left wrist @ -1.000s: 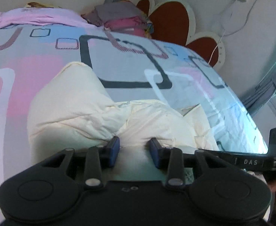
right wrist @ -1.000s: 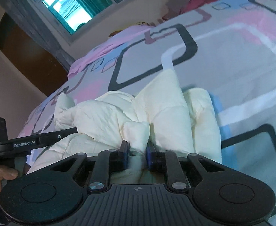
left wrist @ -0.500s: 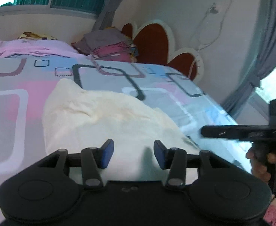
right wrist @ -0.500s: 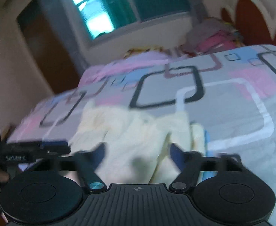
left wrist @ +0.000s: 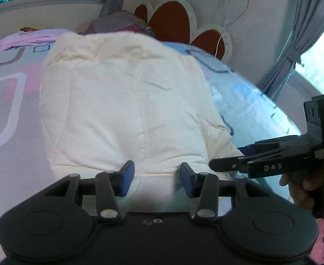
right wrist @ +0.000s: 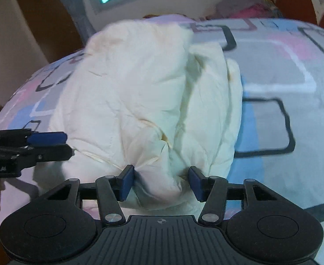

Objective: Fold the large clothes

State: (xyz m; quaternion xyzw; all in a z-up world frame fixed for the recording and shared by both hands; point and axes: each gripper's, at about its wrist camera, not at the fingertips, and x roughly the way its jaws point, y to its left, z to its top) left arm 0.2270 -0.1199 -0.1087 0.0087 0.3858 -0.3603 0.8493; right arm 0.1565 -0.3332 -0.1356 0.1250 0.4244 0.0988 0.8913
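Note:
A cream padded jacket (left wrist: 126,101) lies spread on the patterned bed sheet (left wrist: 9,101), and the right wrist view shows it (right wrist: 128,92) with a thicker fold along its right side. My left gripper (left wrist: 156,176) stands open at the jacket's near edge, cloth lying between the blue pads (left wrist: 126,176) without being pinched. My right gripper (right wrist: 161,180) is open too, straddling a puffy bulge of the same edge. Each gripper appears side-on in the other's view: the right gripper (left wrist: 228,158) at the jacket's right corner, the left gripper (right wrist: 68,144) at its left.
A pile of folded clothes (left wrist: 117,22) and a pink blanket (left wrist: 29,37) lie at the far end by the red-and-white headboard (left wrist: 173,19). Grey curtains (left wrist: 299,50) hang at the right. The bed's edge runs down the right side. A hand (left wrist: 299,187) holds the right gripper.
Both grippers have opened and let go of the bunched cloth. The jacket now lies smoother and fills more of both views, which have swung across the bed.

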